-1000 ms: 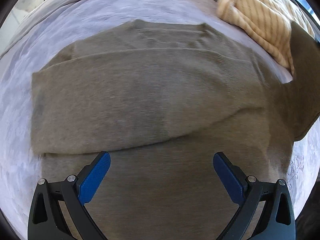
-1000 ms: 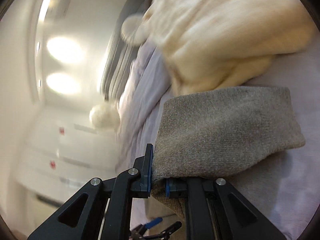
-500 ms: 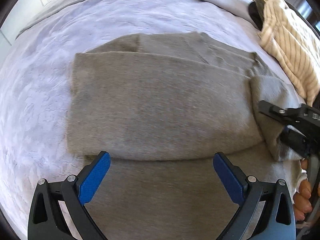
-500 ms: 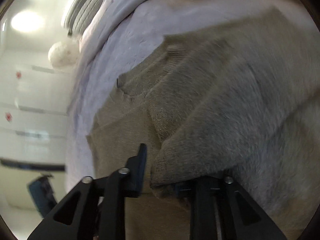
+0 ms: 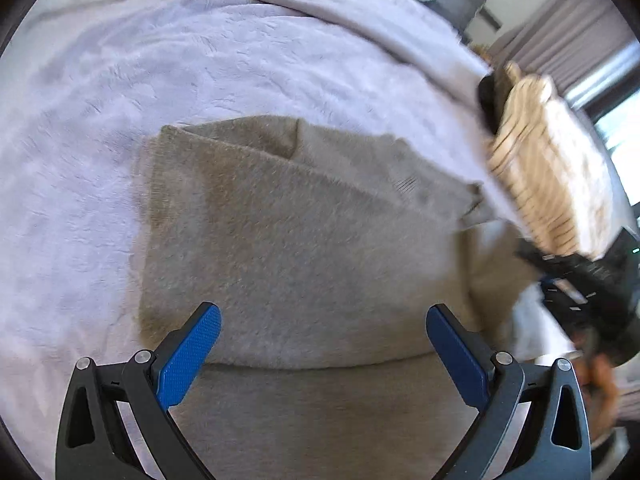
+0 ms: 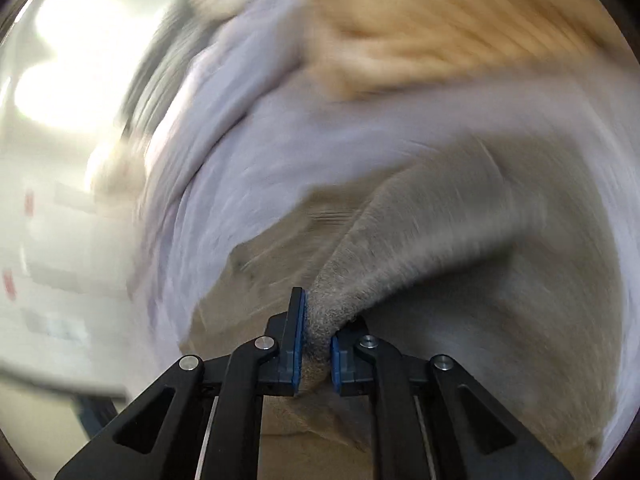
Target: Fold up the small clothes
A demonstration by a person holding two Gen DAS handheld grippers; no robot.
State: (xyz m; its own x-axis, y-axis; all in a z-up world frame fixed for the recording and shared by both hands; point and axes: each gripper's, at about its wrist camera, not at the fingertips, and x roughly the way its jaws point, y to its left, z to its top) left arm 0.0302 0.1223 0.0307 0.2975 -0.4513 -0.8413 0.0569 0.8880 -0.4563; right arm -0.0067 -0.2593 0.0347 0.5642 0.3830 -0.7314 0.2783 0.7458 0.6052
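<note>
A lavender bedspread (image 5: pixel 120 92) fills the view. A grey-brown sweater (image 5: pixel 304 240) lies folded on it. A striped cream garment (image 5: pixel 536 176) lies just beside its right edge. The left gripper (image 5: pixel 323 344) hovers wide open, empty. The right gripper (image 6: pixel 316 344) pinches a sweater fold.

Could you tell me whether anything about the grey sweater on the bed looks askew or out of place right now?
Mostly tidy: the grey sweater lies folded on the lilac bedspread. Its right side is not flat, though; the right gripper pinches a bunched fold of it, lifted off the bed. The left gripper hovers open. The striped cream garment beside it looks unfolded.
</note>
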